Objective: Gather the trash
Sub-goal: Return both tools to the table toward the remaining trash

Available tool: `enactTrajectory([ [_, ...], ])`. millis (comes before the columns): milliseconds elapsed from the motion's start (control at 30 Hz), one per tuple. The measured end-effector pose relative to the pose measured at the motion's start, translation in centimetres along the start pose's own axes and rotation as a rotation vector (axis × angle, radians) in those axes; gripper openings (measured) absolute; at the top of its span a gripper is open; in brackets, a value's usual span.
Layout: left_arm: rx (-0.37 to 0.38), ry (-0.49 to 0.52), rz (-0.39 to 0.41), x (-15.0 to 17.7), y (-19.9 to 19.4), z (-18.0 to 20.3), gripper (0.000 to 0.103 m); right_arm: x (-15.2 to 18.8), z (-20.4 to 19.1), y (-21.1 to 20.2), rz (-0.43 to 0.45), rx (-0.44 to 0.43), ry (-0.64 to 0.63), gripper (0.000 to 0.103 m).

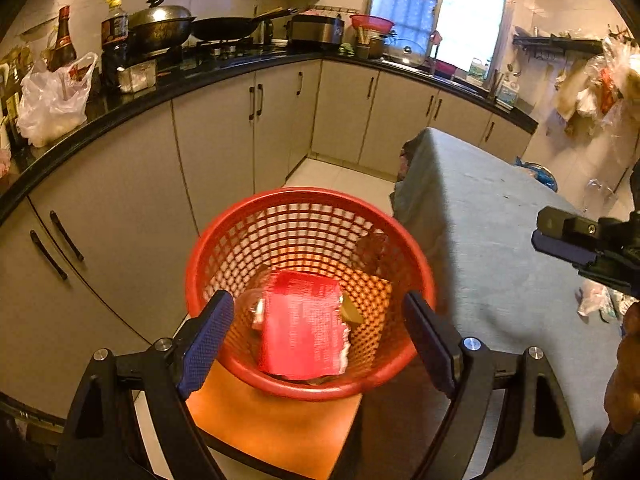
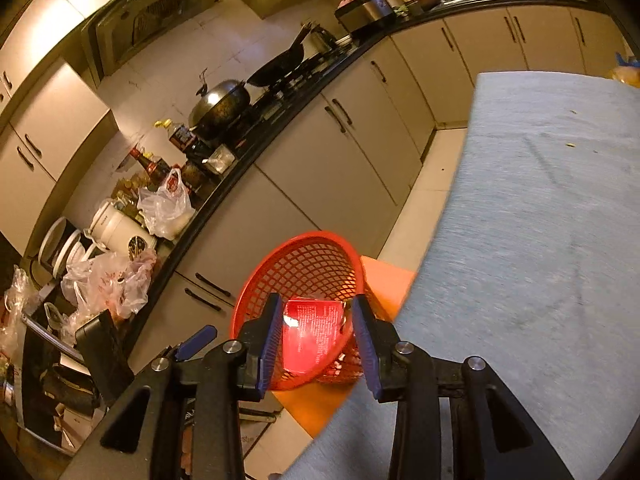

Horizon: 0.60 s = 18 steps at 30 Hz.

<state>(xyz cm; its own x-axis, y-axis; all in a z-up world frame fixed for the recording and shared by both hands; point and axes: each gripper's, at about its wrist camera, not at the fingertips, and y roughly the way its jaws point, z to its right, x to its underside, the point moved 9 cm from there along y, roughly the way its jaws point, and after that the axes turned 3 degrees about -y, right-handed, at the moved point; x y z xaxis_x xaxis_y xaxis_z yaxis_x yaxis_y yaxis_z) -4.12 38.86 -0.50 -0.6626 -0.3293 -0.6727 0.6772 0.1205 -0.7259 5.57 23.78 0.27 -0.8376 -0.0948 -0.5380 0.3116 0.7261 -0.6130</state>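
**Red packet sits in the red basket, both tools hold nothing**

Low in the left wrist view, the left tool (image 1: 318,320) is spread wide with nothing between its blue pads. Right past it, in the lower middle of the frame, is the red basket (image 1: 224,240), standing on an orange stool (image 1: 272,428). Inside the basket lies a red packet (image 1: 304,328). It looks thin and light, like a flat wrapper. It would likely bend and crinkle, and it may be a bit slippery. A good place to pinch it would be a torn edge or a corner, not the flat middle. Something clear and something brownish lie under it, too blurred to name.

Low in the right wrist view, the right tool (image 2: 314,338) is also let go, partly spread, with nothing in it. The same packet (image 2: 314,336) shows between its pads, down in the basket (image 2: 260,292).

The basket looks light and stiff, with a wall full of holes. Its rim would be the best place to hold.

On the right of both views is the surface (image 1: 500,220) with a grey cloth. At the right edge of the left view, some crumpled white trash (image 1: 594,300) sits there. It looks soft and light.

Far off, in the upper left, a wok (image 1: 160,28) stands on the dark kitchen counter (image 1: 132,98).
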Motion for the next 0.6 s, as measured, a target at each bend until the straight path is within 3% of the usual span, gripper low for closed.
enactTrajectory([
  [300, 0.072, 0.055, -0.013, 1.2, -1.0, 6.5, 0.085, 1.7, 5.0, -5.8, 0.057, 0.054, 0.064, 0.04],
  [600, 0.169, 0.198, -0.061, 3.9, -0.2, 17.0, 0.085, 4.3, 11.8, -13.6, 0.143, 0.137, 0.151, 0.042],
])
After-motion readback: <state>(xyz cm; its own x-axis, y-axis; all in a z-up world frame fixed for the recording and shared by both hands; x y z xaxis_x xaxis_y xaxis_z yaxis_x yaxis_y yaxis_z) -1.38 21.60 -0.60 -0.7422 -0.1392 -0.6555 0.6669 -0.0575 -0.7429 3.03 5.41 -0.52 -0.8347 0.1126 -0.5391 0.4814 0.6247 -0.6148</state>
